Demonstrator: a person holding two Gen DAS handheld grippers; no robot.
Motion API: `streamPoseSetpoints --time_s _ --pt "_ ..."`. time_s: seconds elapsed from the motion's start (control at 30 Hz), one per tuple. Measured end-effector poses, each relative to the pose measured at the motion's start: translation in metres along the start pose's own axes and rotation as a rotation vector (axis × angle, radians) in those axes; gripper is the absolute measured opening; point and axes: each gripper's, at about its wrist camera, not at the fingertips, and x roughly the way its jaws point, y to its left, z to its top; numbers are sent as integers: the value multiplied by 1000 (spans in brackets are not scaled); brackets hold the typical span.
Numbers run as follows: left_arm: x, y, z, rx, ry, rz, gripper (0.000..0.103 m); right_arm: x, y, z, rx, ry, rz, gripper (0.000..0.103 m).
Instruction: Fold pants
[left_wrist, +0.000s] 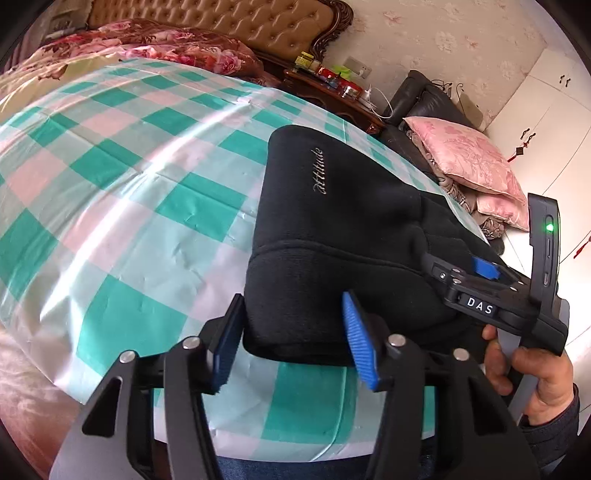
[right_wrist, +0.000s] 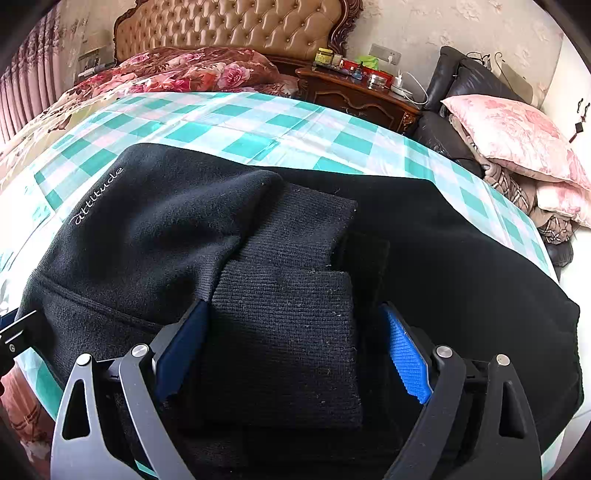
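Black fleece pants with a pale "attitude" script lie folded in a thick pile on the green, white and pink checked sheet. My left gripper straddles the pile's near left corner, one blue pad beside the edge and the other over the fabric, with no clear squeeze. In the right wrist view the pants fill the middle, two ribbed cuffs on top. My right gripper stands wide open around the nearer cuff. From the left wrist view the right gripper rests over the pile's right side, held by a hand.
A tufted headboard and a red floral quilt are at the far end of the bed. A dark wooden nightstand carries jars and bottles. A black leather chair holds a pink pillow. White cupboards stand at the right.
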Motion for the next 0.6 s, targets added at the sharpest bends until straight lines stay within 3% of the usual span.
streamPoseSetpoints --time_s 0.13,0.4,0.6 --pt "0 0 0 4 0 -1 51 0 0 0 2 0 0 87" --pt "-13 -17 2 90 -64 45 35 1 -1 1 10 3 7 88" --pt "-17 -20 5 106 -73 45 34 0 -6 2 37 18 27 89"
